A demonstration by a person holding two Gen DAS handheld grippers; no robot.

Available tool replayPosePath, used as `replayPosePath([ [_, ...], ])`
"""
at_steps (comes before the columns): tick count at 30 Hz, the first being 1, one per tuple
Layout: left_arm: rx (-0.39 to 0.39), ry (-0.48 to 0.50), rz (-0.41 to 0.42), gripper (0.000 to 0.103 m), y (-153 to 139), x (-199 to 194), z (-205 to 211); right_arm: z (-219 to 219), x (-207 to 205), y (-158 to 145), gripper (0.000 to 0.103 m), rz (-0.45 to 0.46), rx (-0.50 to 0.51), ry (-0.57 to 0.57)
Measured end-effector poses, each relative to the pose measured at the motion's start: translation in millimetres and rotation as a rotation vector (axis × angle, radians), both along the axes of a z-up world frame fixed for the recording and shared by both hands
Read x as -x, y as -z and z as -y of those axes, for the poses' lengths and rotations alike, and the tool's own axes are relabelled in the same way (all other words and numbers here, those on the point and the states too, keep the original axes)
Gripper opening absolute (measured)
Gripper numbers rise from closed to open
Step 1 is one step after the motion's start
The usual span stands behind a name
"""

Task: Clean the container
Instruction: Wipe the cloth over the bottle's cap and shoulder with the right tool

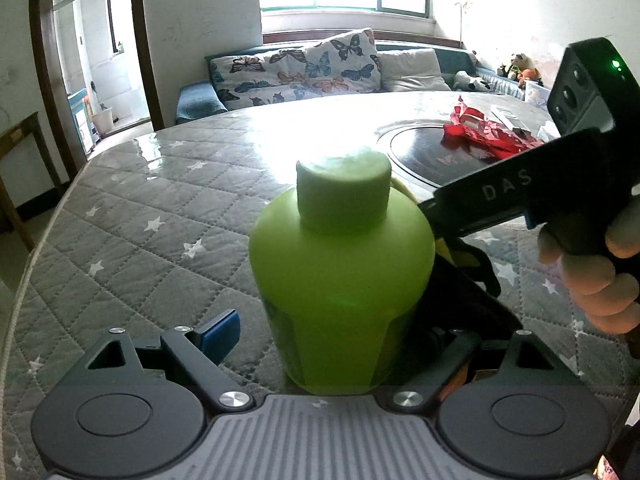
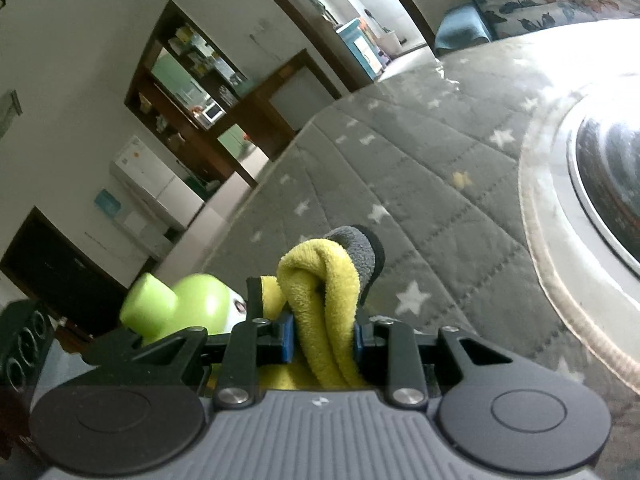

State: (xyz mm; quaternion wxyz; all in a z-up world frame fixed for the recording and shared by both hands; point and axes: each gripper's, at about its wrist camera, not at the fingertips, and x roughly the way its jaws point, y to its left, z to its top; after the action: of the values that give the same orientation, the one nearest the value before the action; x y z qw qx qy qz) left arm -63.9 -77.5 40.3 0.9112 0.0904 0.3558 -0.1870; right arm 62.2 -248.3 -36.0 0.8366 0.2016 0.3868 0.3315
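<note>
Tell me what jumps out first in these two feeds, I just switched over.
The bright green container with its pale cap fills the middle of the left wrist view, standing upright between the left tongs on the grey star-quilted table cover. In the right wrist view, the right tongs are clamped on a folded yellow-and-grey cloth. A crumpled red wrapper lies on the dark round inset farther back.

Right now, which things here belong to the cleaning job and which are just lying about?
In use: green bottle, yellow cloth, left gripper, right gripper.
Lying about: red wrapper, cushions, soft toys.
</note>
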Motion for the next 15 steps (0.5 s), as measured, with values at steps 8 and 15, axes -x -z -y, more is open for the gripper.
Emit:
replayPosePath([
  [8, -0.002, 0.001, 0.002, 0.089, 0, 0, 0, 11, 16, -5, 0.027, 0.013, -0.015, 0.009],
  [15, -0.004, 0.003, 0.002, 0.089, 1, -1, 1, 14, 19, -38, 0.027, 0.091, -0.084, -0.003],
])
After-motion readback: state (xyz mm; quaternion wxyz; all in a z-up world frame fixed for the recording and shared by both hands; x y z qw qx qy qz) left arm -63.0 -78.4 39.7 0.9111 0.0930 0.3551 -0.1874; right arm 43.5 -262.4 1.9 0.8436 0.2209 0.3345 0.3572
